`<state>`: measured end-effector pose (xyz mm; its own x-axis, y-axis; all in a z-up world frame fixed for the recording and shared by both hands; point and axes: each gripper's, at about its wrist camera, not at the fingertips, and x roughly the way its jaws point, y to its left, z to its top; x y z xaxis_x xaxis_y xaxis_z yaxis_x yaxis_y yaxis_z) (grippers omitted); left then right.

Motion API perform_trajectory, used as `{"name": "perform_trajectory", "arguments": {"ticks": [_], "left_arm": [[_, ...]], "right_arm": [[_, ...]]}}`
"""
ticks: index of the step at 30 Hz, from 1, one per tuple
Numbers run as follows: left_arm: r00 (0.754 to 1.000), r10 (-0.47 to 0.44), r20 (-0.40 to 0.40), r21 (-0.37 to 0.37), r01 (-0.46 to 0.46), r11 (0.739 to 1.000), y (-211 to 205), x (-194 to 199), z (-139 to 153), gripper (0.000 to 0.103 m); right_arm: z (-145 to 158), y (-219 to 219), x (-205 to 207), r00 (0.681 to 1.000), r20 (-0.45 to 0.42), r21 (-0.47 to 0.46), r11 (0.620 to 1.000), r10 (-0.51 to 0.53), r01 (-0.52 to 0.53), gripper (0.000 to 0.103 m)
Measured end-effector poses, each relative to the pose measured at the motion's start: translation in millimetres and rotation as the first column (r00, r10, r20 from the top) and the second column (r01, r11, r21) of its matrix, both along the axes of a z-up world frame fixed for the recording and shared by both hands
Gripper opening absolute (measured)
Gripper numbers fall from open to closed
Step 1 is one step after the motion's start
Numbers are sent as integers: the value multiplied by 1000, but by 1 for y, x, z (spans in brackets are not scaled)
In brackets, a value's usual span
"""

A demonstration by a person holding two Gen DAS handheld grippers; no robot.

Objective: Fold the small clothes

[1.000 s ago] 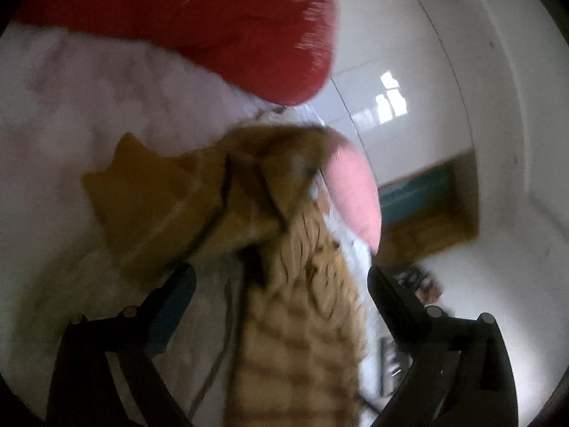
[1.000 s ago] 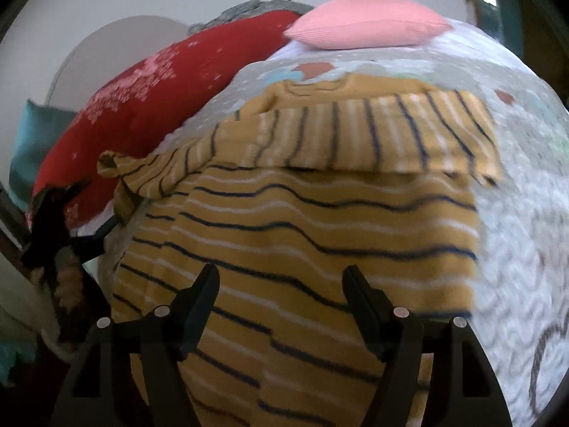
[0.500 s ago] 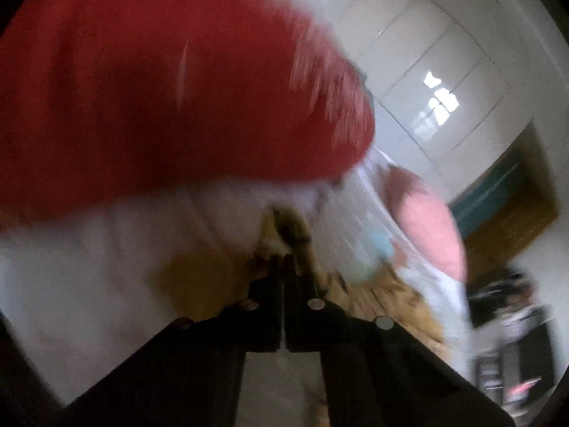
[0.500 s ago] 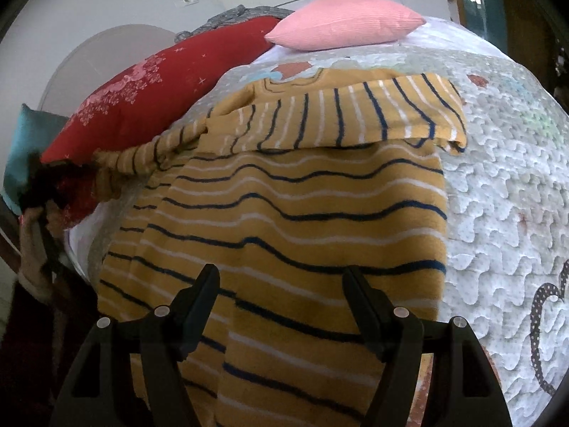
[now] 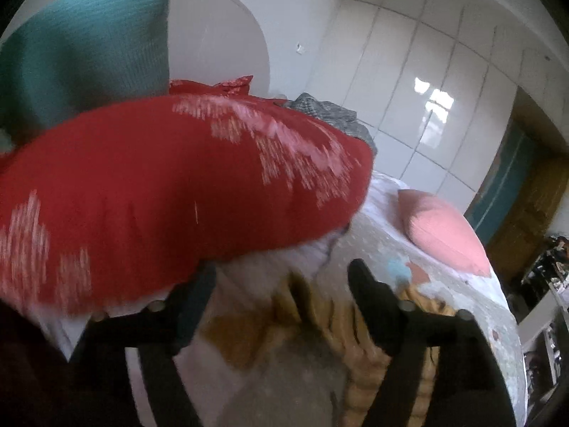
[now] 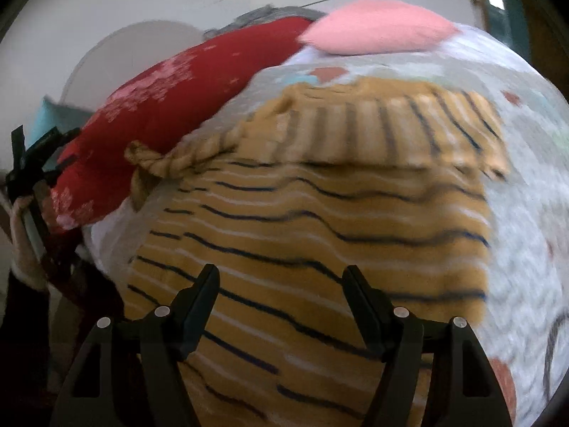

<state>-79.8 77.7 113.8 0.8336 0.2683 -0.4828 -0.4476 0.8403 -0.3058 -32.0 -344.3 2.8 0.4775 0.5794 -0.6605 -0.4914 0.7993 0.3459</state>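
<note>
The striped yellow shirt (image 6: 313, 220) lay flat on the bed (image 6: 526, 249), long axis running away toward the pink pillow (image 6: 377, 32), one sleeve folded across. Only the left view showed the wardrobe (image 5: 419, 82). The left tool (image 5: 281, 277) had just opened, empty; the right tool (image 6: 281, 281) hovered open above the shirt.

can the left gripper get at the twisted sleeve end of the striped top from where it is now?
Probably yes. The left gripper has jaws open, just reopened and empty; the striped top lies below it. The red pillow crowds its left side only.
</note>
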Motion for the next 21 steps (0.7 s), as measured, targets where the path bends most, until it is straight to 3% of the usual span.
{"name": "perform_trajectory", "arguments": {"ticks": [6,9,12,15,16,17,18,21], "left_arm": [[982,-163,-100,-79,156,985,-83,-36,-93,80],[968,-213,-133,-37,210,977,-114,-43,-130,80],[972,-211,-106,7,212,977,-122,-52,-149,80],[976,-208,-57,41,211,977,-118,-56,-153,81],[976,-210,-48,51,213,976,-117,-59,-154,81],[976,-214,-42,60,216,975,-116,-61,-155,81],[975,-220,-36,71,222,973,-118,-63,-157,81],[973,-229,-29,104,231,967,-123,-64,-154,85]], "right_arm": [[14,71,52,997,-19,34,997,69,-69,76],[15,110,91,990,-95,112,990,102,-91,76],[7,154,126,977,-187,142,987,100,-74,76],[-6,194,156,974,-215,36,998,67,-61,76],[-10,205,166,975,-217,-15,998,57,-62,64],[-13,219,175,974,-219,-60,995,65,-80,35],[-12,233,184,973,-215,-107,989,82,-106,28],[1,266,204,981,-158,-161,978,109,-134,21]]}}
